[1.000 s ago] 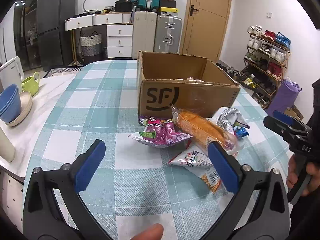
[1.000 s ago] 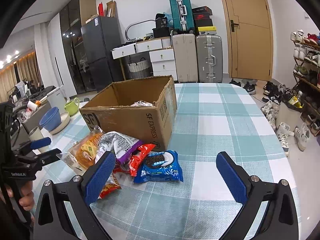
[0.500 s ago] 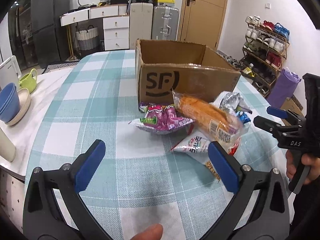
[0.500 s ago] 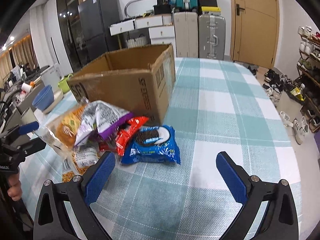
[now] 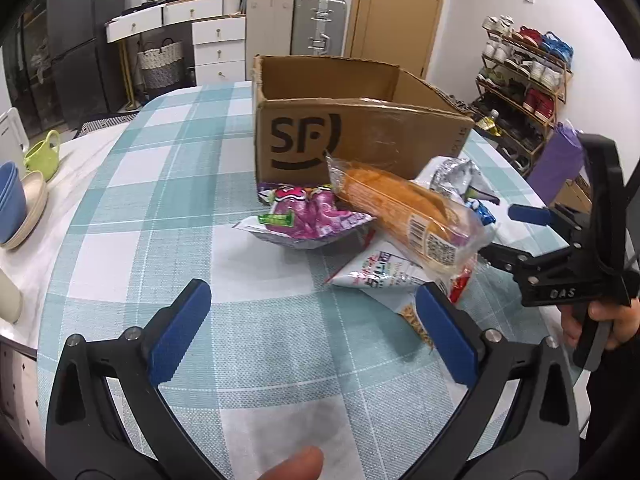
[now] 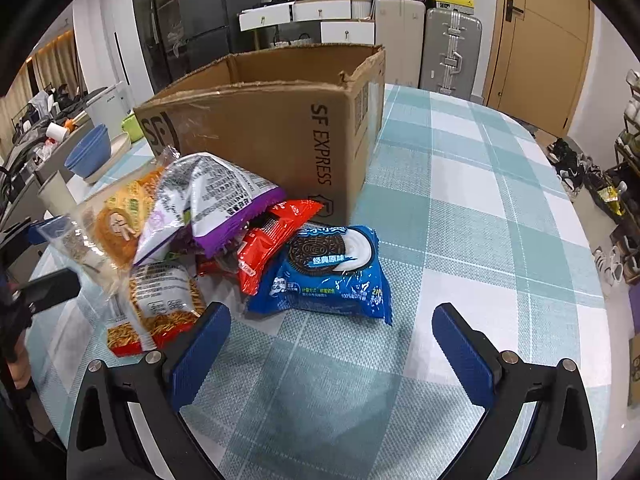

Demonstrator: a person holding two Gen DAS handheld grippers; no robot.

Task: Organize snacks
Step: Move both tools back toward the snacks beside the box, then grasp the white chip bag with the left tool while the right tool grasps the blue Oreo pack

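Observation:
A pile of snack packs lies on the checked tablecloth against an open SF cardboard box (image 5: pixel 360 136) (image 6: pixel 280 132). In the left wrist view I see a purple pack (image 5: pixel 308 216), a clear-wrapped orange bread pack (image 5: pixel 404 208) and a white noodle pack (image 5: pixel 384 268). The right wrist view shows a blue Oreo pack (image 6: pixel 332 272), a red pack (image 6: pixel 272 236), a silver and purple bag (image 6: pixel 208 196) and the noodle pack (image 6: pixel 156 304). My left gripper (image 5: pixel 312 332) is open, short of the pile. My right gripper (image 6: pixel 332 352) is open just before the Oreo pack, and appears at the right (image 5: pixel 520 236) of the left wrist view.
Blue bowls (image 5: pixel 10 204) and a green cup (image 5: pixel 42 154) stand on the white counter at the table's left. Suitcases (image 5: pixel 316 20) and drawers line the back wall, a shoe rack (image 5: pixel 524 76) stands on the right. Bare tablecloth stretches right of the box (image 6: pixel 480 184).
Both grippers have moved closer to the snack pile, which looks larger now. The right gripper has come down toward the Oreo pack. Nothing has been grasped.

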